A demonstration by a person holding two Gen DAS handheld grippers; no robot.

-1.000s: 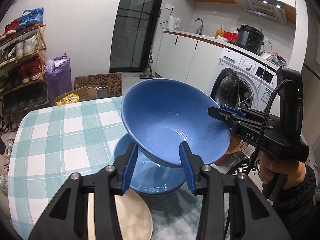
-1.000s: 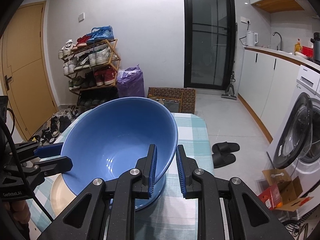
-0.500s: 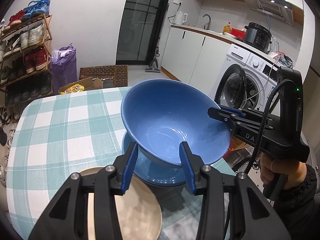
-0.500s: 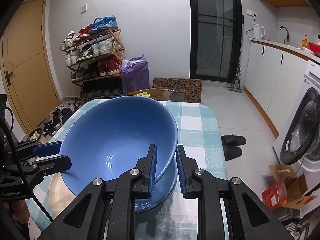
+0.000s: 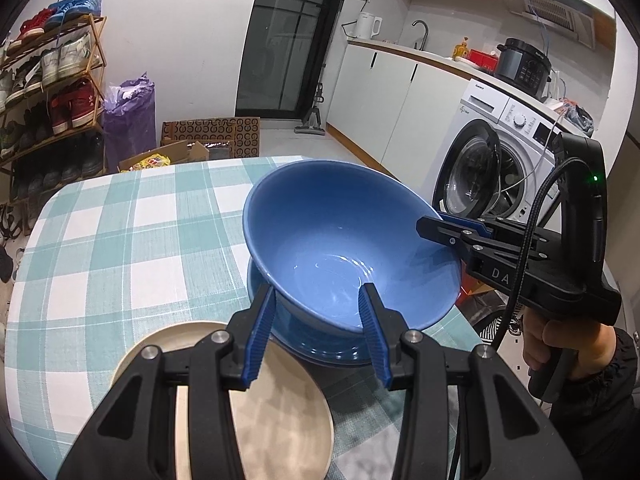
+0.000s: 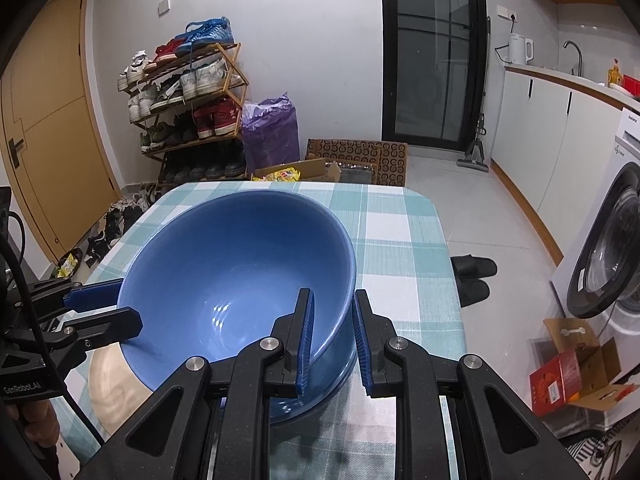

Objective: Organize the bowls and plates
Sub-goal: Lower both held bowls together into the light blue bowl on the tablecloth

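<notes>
Left wrist view: left gripper (image 5: 316, 316) clamps near wall of blue bowl (image 5: 344, 248), tilted over blue plate (image 5: 320, 346); beige plate (image 5: 280, 408) nearer, on checked table (image 5: 120, 240).
Right wrist view: right gripper (image 6: 332, 336) clamps bowl's right rim (image 6: 340, 320).

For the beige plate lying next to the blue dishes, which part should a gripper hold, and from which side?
Grip the beige plate by its thin rim, on the edge facing away from the blue plate. It lies flat on the table, so only the rim offers a pinch.
</notes>
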